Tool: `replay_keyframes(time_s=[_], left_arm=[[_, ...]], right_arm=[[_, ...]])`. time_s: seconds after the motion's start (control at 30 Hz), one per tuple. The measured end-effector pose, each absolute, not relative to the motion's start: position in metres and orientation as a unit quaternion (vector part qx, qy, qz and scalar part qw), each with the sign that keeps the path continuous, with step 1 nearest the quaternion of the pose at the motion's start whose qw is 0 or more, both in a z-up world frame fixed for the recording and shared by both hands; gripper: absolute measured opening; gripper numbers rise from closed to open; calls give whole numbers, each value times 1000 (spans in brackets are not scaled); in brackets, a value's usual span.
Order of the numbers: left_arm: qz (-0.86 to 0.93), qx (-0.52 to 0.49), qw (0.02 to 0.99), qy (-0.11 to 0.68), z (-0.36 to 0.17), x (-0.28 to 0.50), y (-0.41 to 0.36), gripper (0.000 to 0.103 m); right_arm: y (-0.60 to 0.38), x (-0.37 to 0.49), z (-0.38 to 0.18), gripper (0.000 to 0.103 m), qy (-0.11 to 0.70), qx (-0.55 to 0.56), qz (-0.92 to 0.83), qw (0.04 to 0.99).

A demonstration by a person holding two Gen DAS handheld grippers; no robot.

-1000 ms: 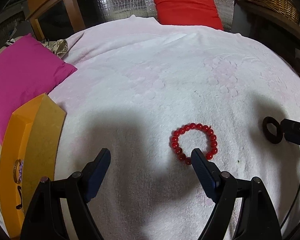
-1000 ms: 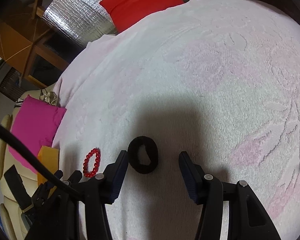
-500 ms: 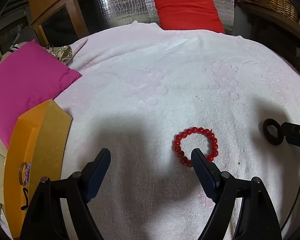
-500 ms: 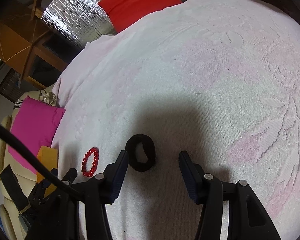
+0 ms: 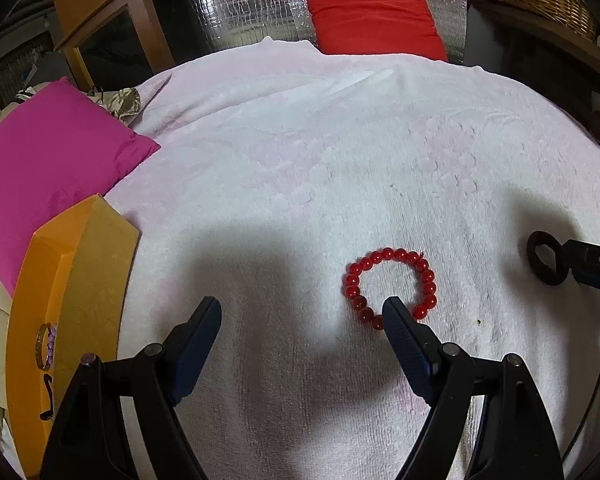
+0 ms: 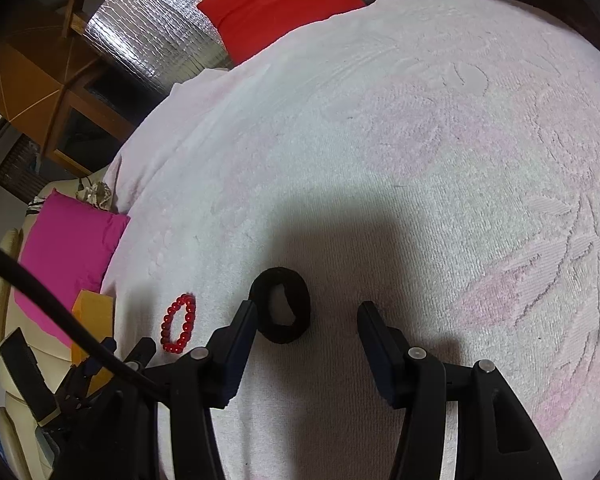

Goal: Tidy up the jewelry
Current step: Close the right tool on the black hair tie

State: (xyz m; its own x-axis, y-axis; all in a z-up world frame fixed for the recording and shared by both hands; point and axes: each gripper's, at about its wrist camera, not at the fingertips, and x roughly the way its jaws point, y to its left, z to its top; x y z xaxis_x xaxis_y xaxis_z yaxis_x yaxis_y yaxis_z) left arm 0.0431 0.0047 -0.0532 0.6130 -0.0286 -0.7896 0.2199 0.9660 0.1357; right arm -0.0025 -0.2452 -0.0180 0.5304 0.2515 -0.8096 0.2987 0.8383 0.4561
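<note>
Over the pale pink towel (image 5: 300, 184), we are holding both grippers above loose jewelry.

We are keeping the left gripper (image 5: 302, 312) spread wide and empty, its right finger (image 5: 400, 332) covering the near edge of the red bead bracelet (image 5: 392, 286) lying on the towel. We are holding the right gripper (image 6: 307, 316) parted and empty too, with the black ring-shaped band (image 6: 281, 306) lying on the towel just beside its left finger (image 6: 240, 340). At the towel's left edge, the orange tray (image 5: 32, 304) is holding a gold bangle (image 5: 41, 346), beside a magenta cushion (image 5: 48, 160).
</note>
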Motion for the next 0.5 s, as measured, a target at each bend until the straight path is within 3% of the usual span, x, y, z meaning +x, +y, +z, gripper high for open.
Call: replay_keyframes(time_s=[0.07,0.27,0.5], left_arm=[[-75,105,888,441,-55,45,6,83],[-86,88,879,461,-61,48,8,83],[-113,57,877,463,-60,48,10,83]], right_arm=[[-246,-3,-18,57,484,284,-13,828],[-251,-5,-18,39,481,296,-14,826],[-244,-3,-17,38,479,280,-18,832]])
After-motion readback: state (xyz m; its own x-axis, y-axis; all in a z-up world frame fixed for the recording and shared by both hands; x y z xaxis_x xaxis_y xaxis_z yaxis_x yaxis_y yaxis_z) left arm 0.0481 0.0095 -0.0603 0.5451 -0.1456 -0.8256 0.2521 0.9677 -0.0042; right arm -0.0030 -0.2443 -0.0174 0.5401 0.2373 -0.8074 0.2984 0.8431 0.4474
